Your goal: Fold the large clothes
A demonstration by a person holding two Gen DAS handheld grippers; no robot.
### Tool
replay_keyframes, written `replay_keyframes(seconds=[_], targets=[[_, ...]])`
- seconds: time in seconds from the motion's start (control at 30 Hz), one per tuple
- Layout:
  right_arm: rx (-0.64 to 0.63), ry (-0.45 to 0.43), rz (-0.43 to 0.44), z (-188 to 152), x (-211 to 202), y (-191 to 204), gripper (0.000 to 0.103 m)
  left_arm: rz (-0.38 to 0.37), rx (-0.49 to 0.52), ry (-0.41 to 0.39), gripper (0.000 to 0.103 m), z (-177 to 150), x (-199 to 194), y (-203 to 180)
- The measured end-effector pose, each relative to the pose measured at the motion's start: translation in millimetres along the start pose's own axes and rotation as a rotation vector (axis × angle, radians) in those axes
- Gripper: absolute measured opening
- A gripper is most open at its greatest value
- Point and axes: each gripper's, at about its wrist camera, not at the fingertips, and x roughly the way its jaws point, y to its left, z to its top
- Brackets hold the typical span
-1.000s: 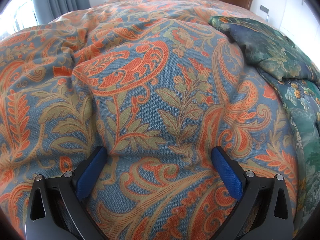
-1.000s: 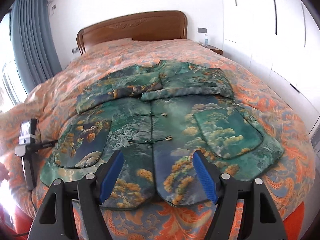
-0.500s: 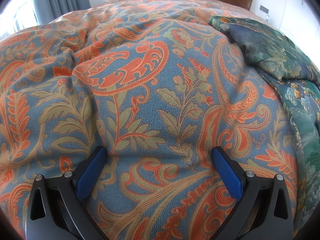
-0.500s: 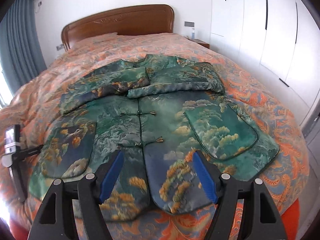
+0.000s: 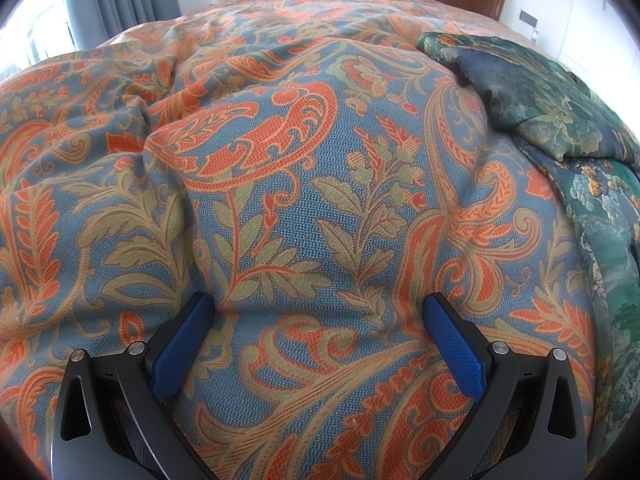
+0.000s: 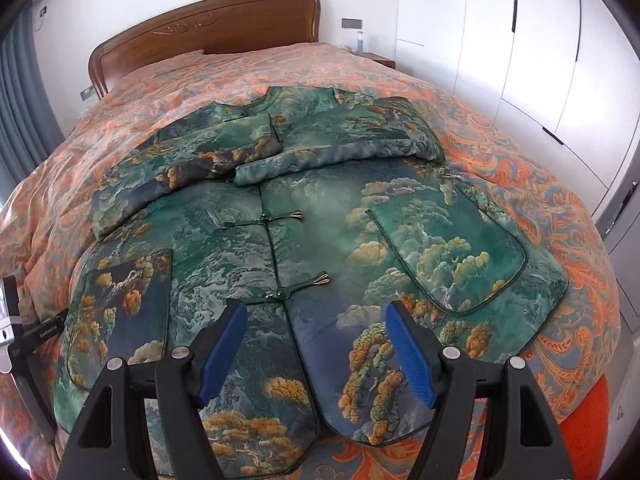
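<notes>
Right gripper (image 6: 316,314), black frame with blue ribbed pads, is seen with jaws spread wide and nothing between them — released, held above the near hem of the green brocade jacket with gold cloud-and-tree print (image 6: 340,240). The jacket is laid flat, front up, on the orange-and-blue paisley woven bedspread (image 6: 520,152), closed down the centre by knotted frog fasteners (image 6: 280,292). Both sleeves are folded across the chest, touching at the middle. A patch pocket (image 6: 452,256) is seen on each side of the front. Beyond it, the carved brown wooden headboard (image 6: 208,28) and white wardrobe doors (image 6: 532,40) are seen.

Left gripper (image 5: 318,306) — jaws wide apart, empty, pads close to bare bedspread. The jacket's edge lies well to its right.
</notes>
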Motion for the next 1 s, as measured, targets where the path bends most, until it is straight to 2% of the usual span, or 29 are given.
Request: replay_keyframes(seconds=[1.0], targets=[[0.006,0.002,0.004,3.2,3.6,9.8,0.073,-0.001,0.000,-0.001,0.103,-1.8,-1.1,0.2]])
